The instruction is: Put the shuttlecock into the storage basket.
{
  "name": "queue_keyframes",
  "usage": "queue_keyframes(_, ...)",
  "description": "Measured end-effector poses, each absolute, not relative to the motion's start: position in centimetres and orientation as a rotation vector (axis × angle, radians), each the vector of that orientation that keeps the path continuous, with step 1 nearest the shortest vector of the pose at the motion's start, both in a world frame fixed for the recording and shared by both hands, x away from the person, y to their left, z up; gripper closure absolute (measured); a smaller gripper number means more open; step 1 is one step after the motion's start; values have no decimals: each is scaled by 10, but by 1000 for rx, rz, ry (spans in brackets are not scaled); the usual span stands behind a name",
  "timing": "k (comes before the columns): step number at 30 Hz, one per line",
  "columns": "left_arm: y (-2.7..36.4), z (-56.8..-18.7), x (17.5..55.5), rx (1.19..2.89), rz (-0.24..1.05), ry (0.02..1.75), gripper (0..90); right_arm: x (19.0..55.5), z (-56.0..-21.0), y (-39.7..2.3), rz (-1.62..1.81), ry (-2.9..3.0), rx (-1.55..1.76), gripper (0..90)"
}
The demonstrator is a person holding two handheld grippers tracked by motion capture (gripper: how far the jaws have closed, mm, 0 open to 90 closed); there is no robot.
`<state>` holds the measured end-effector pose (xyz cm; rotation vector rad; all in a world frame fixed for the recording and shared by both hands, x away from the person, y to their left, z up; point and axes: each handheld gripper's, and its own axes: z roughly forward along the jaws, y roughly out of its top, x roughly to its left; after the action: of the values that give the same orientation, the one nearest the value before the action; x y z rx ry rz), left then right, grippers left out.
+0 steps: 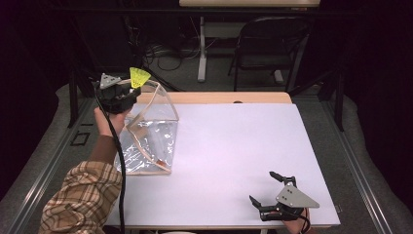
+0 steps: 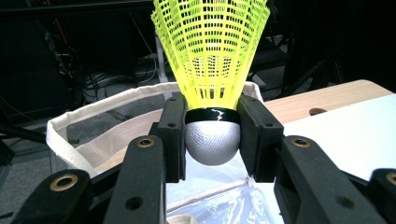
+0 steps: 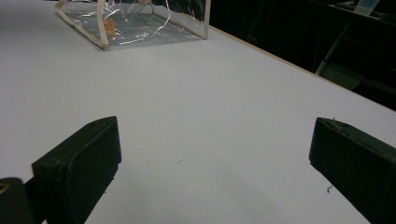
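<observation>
A: Start with the big things. What is in front of you?

B: You have the white-topped table [image 1: 234, 146] across the middle of the high view. On its left side, running toward the upper left of the frame, stands the clear plastic pouch with cream fabric edging [image 1: 148, 131], mouth open toward the top.

A: And the small yellow thing?

B: That is the neon-yellow mesh shuttlecock with a silver-grey rounded head [image 2: 212, 140]. In the high view it sits at the upper left, just above the pouch's upper rim [image 1: 140, 77], off the table.

A: Which way does it lie from the pouch?

B: Its long axis runs up the left gripper view, skirt at the top, head at the bottom. The cream rim and open mouth fill the frame behind and below the head. My judgement is that the coming move turns on that: the head must go down through the mouth, and your left hand is the one right at it.

A: The fingers?

B: Your left gripper [image 2: 212, 135] is closed narrow on the shuttlecock, both pads pressing the black band and head from either side. Your right gripper [image 1: 272, 192] rests at the lower right of the high view, well apart from the pouch, jaws spread wide, holding nothing.
</observation>
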<state>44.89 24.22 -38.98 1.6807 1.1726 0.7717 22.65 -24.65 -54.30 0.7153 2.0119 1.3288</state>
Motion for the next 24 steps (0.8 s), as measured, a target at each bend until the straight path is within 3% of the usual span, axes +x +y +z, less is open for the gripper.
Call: queue_keyframes(24,244,-401,448,1710,738,1180,652,227,-543,-246,1331,2015,715,18)
